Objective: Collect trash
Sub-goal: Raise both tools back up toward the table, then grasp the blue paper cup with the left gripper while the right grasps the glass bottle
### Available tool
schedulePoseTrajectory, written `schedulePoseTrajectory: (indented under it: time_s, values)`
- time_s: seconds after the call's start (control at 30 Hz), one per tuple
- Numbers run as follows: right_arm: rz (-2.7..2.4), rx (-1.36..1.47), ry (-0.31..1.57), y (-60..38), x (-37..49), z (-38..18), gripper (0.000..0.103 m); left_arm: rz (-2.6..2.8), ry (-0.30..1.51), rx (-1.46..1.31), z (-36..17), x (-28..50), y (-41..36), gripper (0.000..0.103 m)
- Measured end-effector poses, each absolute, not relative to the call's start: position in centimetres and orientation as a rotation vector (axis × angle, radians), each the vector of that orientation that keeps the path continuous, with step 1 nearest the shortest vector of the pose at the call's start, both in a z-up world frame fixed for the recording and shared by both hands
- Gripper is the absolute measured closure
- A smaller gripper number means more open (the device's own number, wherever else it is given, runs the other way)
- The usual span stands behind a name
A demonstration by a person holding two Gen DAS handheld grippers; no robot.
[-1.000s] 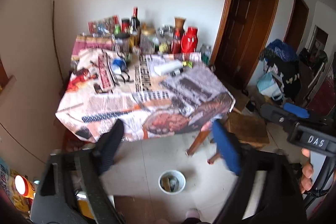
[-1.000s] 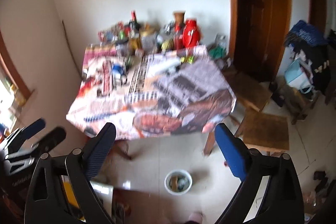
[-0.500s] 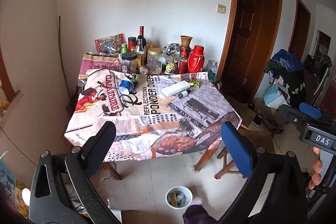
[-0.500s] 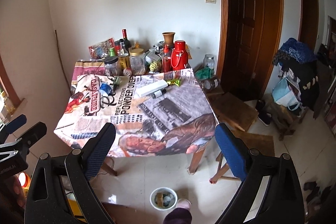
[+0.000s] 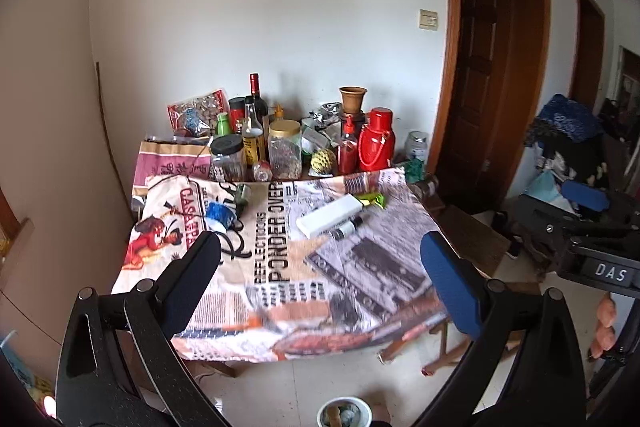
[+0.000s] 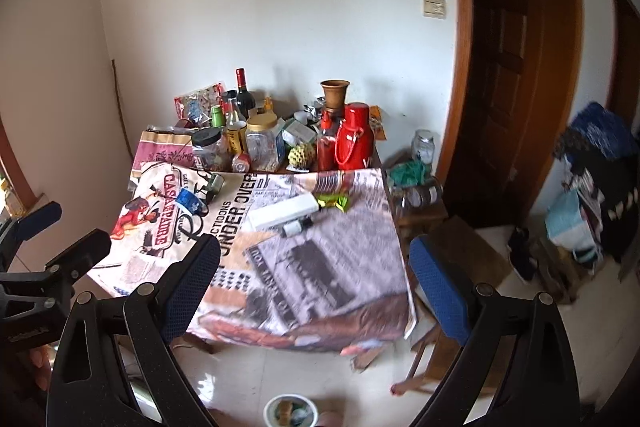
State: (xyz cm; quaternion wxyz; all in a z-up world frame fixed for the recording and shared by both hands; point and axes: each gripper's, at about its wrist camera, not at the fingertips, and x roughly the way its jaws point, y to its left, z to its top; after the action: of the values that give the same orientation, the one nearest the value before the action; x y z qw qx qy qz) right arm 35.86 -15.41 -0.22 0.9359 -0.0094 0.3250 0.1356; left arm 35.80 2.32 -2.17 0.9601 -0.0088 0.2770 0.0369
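Left gripper: the left gripper [image 5: 320, 291] is spread wide with nothing between its pads; its jaws have just been opening further as it heads for the worktop [image 5: 360, 291].
Right gripper: the right gripper [image 6: 314, 289] is also spread wide and empty, and points down at the same cloth-covered worktop.
Trash ahead of the grippers: a crumpled green wrapper [image 5: 370, 201] lies ahead and slightly right of the left gripper, just beside the far end of a white box [image 5: 330, 215]. A small dark tube [image 5: 347, 228] lies touching or almost touching the box's near side.
Trash to the left: a blue crumpled item [image 5: 220, 214] sits ahead and left of the left gripper's left finger, with a small green can [image 5: 242, 193] just beyond it.
Beyond reach for now: bottles, jars and a red flask [image 5: 376, 145] crowd the far edge of the worktop against the wall; whether any of these counts as trash I cannot tell.
Bin: a small white bucket [image 5: 344, 413] stands on the floor below and behind both grippers, already holding some scraps.
Progress: I judge this an early stage, since nothing is held and the loose items lie untouched on the cloth.
Left to do: pinch each piece, most likely the green wrapper first, and carry it back down to the bucket.
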Motion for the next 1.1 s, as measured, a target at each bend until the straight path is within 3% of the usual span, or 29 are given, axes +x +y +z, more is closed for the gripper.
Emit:
schedulePoseTrajectory:
  time_s: [0.53,0.83,1.1]
  values:
    - [0.375,-0.097,0.840,-14.6,45.2,-4.5,0.009,0.189,0.687,-0.073,-5.7,45.5,3.1,0.003]
    - [0.321,-0.071,0.902,-10.7,50.1,-6.9,0.009,0.248,0.721,-0.112,-8.0,50.6,11.5,0.003]
    - [0.206,-0.009,1.044,-6.6,55.5,-11.8,0.009,0.243,0.862,-0.104,-13.7,58.3,20.6,0.003]
